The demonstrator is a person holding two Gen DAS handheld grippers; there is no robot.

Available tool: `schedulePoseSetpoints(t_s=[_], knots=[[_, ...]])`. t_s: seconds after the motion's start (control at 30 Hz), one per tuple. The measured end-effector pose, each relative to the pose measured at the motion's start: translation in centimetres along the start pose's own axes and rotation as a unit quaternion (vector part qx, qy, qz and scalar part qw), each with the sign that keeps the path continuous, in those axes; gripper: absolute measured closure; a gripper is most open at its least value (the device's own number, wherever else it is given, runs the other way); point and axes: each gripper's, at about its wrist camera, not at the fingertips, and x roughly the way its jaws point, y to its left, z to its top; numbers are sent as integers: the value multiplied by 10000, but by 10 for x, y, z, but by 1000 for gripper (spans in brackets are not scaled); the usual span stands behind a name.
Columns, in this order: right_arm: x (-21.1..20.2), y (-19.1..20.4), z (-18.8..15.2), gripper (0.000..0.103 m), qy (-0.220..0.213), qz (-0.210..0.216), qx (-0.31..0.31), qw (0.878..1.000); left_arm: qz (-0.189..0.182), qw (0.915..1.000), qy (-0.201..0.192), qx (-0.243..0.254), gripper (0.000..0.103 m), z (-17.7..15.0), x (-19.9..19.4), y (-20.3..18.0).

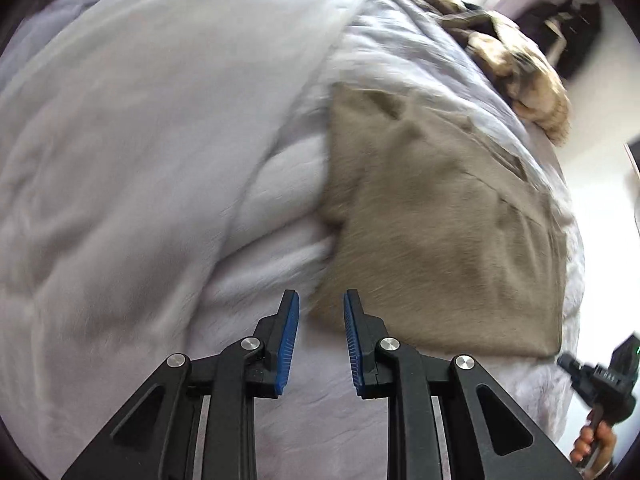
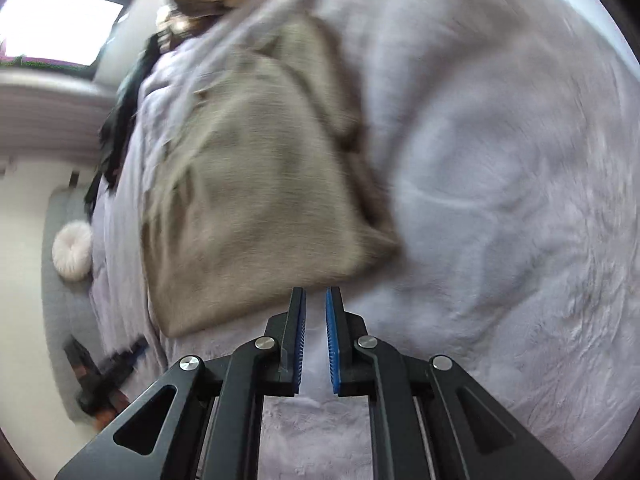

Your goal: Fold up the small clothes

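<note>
A folded beige garment (image 1: 440, 220) lies flat on the pale lilac bed cover (image 1: 140, 140). My left gripper (image 1: 321, 300) hovers over the garment's near left corner. Its blue pads stand a narrow gap apart with nothing between them. In the right wrist view the same garment (image 2: 256, 200) lies ahead and to the left of my right gripper (image 2: 316, 294), whose pads are almost together and empty, above the bare cover (image 2: 500, 160). The right gripper (image 1: 600, 376) also shows at the lower right of the left wrist view, held by a hand (image 1: 596, 444).
A tan and brown furry heap (image 1: 520, 68) lies beyond the garment near the bed's edge. Dark clothes (image 2: 116, 132) hang over the bed's side. On the floor are a white fluffy round thing (image 2: 74, 250) and a grey rug (image 2: 60, 320).
</note>
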Motion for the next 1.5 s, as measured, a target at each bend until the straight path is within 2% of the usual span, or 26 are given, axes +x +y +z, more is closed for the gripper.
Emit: schedulePoseSetpoints(t_s=[0.13,0.23,0.27,0.37,0.57,0.73,0.97,1.0,1.03,1.07,1.1,1.13,1.4,1.47,1.5], knots=[[26,24,18,92,-32,-217,-221,9995,32,9997,71,241,79,12,26,-26],[49,10,16,92,187,-653,-322,9972,311,9986,384,201,79,12,59,-26],[58,4,16,93,294,-710,-260,9967,287,9985,444,168,79,8,63,-23],[53,-5,15,96,280,-551,-72,9981,203,9985,469,186,79,4,56,-18],[36,0,4,91,427,-514,113,9977,385,9966,631,355,79,-7,39,-22],[31,16,-16,91,571,-375,75,9976,378,9967,680,234,79,-18,23,-25],[28,48,-42,91,753,-194,-90,9969,425,9955,762,364,78,-32,3,-32],[28,52,-45,91,766,-170,-109,9969,470,9951,775,384,76,-33,1,-34],[27,56,-48,91,776,-155,-130,9968,552,9946,785,392,48,-35,-2,-34],[27,58,-51,91,773,-147,-141,9968,588,9947,757,384,15,-35,-4,-34],[26,61,-53,91,768,-132,-148,9968,609,9955,624,374,11,-36,-10,-34],[26,64,-54,91,764,-119,-154,9969,605,9963,453,405,11,-37,-17,-34],[29,79,-63,90,792,-108,-188,9966,661,9959,445,429,10,-34,-20,-31],[30,84,-65,73,785,-127,-253,9965,613,9965,453,348,10,-33,-21,-28],[30,89,-66,35,764,-89,-325,9965,602,9966,456,318,10,-33,-21,-26]])
